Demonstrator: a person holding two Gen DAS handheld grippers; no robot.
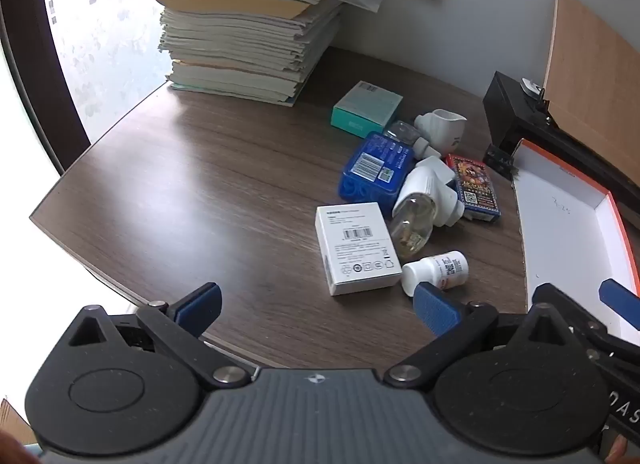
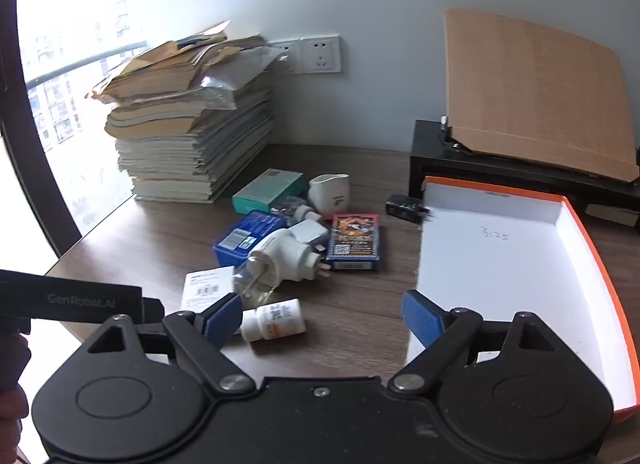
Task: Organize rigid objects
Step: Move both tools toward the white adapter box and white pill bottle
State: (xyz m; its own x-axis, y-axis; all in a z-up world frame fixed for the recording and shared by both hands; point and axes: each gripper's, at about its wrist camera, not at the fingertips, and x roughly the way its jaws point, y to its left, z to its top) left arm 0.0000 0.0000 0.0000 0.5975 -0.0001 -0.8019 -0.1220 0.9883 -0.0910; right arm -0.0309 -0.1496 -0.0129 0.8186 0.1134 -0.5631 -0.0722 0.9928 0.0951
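Left wrist view, left tongs (image 1: 316, 306) spread wide, empty, tilted down over table (image 1: 200, 183), right tongs (image 2: 322, 318) likewise wide, empty

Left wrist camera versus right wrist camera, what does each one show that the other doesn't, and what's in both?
Only the left wrist view shows the white box's whole barcoded top; in the right view a gripper finger hides part of it. Only the right wrist view shows the orange-rimmed tray nearly whole. Both show the paper stack, pill bottle, blue box, card pack and both grippers open: left gripper, right gripper.
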